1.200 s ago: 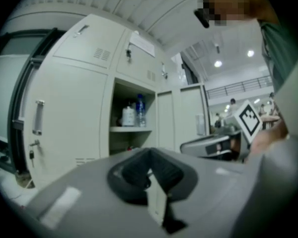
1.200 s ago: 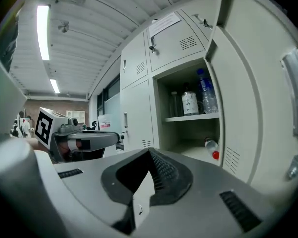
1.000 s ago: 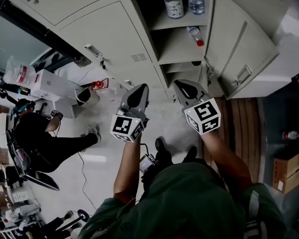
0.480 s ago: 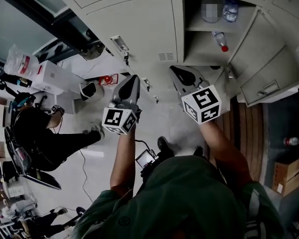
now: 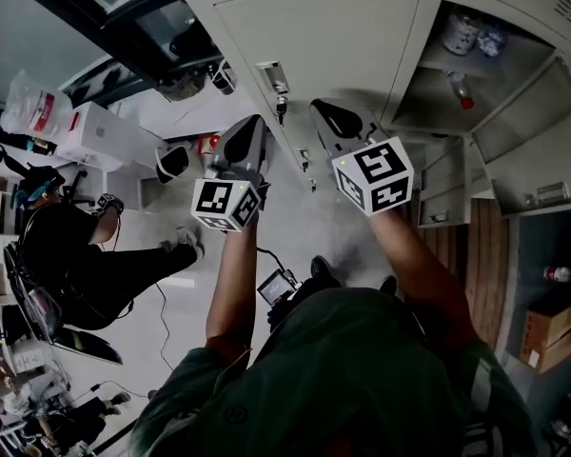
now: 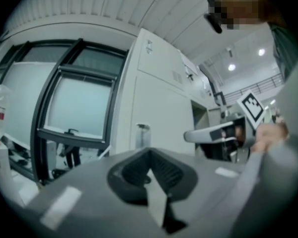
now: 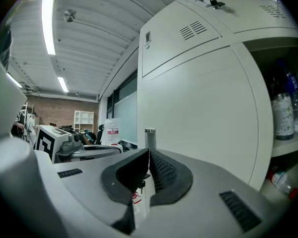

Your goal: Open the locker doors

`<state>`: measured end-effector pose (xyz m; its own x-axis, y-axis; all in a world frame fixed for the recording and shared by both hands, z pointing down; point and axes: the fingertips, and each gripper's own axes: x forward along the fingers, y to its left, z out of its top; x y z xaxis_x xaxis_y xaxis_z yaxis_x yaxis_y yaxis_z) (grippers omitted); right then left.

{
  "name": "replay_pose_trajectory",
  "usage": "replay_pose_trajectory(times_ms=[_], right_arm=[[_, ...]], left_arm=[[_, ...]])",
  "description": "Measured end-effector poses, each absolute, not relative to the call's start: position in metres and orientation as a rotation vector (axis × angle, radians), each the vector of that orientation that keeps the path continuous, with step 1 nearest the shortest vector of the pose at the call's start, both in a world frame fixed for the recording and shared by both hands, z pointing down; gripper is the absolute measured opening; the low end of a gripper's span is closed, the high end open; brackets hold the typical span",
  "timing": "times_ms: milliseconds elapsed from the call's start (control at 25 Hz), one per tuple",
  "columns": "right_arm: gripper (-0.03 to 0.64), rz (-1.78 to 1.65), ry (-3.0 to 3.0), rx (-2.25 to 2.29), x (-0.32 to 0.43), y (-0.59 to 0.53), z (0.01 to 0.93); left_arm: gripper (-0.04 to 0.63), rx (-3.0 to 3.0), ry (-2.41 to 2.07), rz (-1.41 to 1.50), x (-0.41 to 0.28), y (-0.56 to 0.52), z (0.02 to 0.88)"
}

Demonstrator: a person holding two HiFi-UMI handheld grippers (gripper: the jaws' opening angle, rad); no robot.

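Note:
A row of pale grey lockers (image 5: 333,36) fills the top of the head view. One closed door carries a metal handle (image 5: 271,74) with a key (image 5: 281,109) under it. My left gripper (image 5: 256,122) is shut and empty, just left of and below that handle. My right gripper (image 5: 318,107) is also shut and empty, just right of the key. The handle (image 6: 142,135) stands right beyond the left gripper (image 6: 149,152), and the same handle (image 7: 150,138) beyond the right gripper (image 7: 148,152). To the right a locker (image 5: 428,84) stands open with bottles (image 5: 462,31) on its shelf.
Opened doors (image 5: 538,112) swing out at the far right. A person (image 5: 86,255) sits at the left near white boxes (image 5: 95,150) and a plastic bag (image 5: 29,112). Cardboard boxes (image 5: 552,327) and a bottle (image 5: 557,274) lie on the floor at the right.
The view has swung left, so the open locker now sits at the right. Both shut grippers have moved left to the closed door's handle.

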<state>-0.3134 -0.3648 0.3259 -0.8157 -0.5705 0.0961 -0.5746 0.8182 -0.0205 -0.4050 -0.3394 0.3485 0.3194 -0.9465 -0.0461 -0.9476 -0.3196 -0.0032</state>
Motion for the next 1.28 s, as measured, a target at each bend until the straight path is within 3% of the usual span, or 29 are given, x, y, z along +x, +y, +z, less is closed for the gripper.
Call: replay_pose_trajectory(times_ms=[680,1280], right_arm=[[0.008,0.012,-2.796,0.988,-0.409,-0.413,0.352],[0.009,-0.015,-2.831,0.951,-0.406,-0.381,0.356]], left_arm=[[-0.006,-2.601,1.72,0.1,-0.452,-0.383,0.352],[-0.005,-2.663,1.652,0.106,-0.436,-0.377,0.365]])
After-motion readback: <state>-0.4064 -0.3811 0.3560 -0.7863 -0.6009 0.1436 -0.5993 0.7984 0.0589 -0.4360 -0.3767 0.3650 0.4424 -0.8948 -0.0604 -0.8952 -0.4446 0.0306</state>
